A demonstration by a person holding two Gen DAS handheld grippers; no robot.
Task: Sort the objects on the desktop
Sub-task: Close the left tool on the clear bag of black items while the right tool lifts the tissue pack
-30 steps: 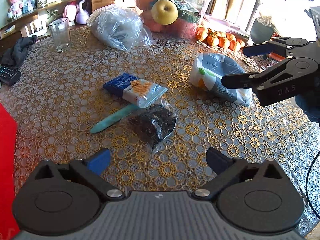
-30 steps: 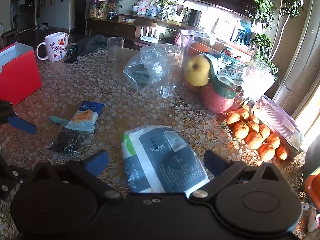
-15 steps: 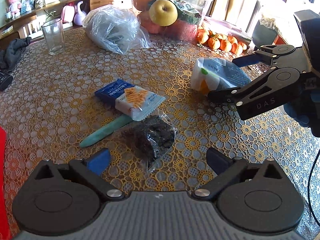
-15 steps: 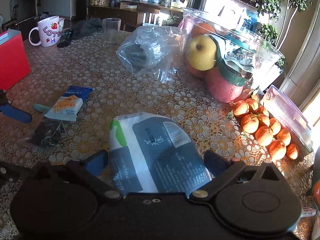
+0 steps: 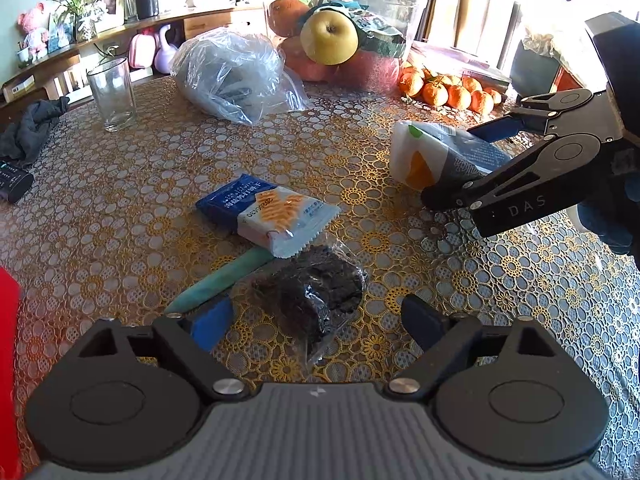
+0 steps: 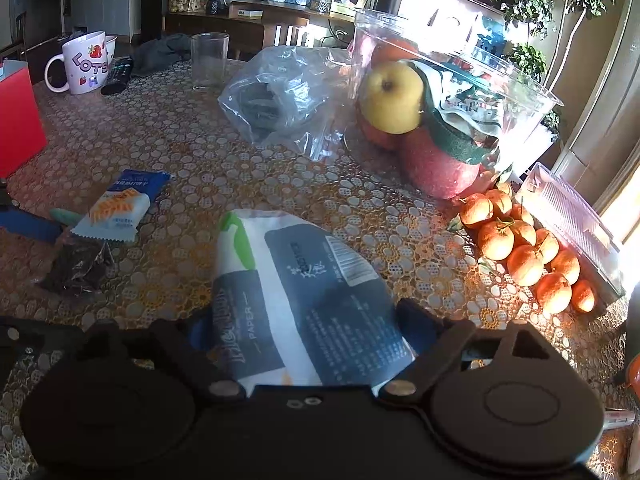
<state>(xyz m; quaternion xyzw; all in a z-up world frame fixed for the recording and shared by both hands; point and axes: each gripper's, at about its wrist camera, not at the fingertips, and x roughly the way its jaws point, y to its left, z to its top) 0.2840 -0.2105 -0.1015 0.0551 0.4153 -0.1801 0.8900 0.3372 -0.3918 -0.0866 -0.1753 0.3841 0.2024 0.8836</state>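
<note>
On the lace-patterned tablecloth, a clear bag of dark bits [image 5: 308, 296] lies between the fingers of my left gripper [image 5: 316, 320]. Its jaws are closing and the pads stand clear of the bag. Just beyond lie a blue-and-white snack packet [image 5: 272, 216] and a teal stick [image 5: 220, 280]. My right gripper [image 6: 308, 330] straddles a grey-and-white tissue pack [image 6: 296, 280]. Its jaws are closing too, with the pads near the pack's sides. From the left wrist, the right gripper [image 5: 452, 166] reaches over the tissue pack [image 5: 424, 156].
At the back stand a drinking glass [image 5: 112, 96], a crumpled plastic bag [image 5: 232, 72] and a clear tub of fruit [image 5: 340, 36]. Several mandarins [image 5: 448, 90] lie to its right. A red box [image 6: 16, 120], a mug [image 6: 86, 62] and a remote [image 6: 118, 76] sit at the left.
Both pairs of fingers have drawn inward. The left gripper has edged closer to the dark bag. The right gripper has come down around the tissue pack.
</note>
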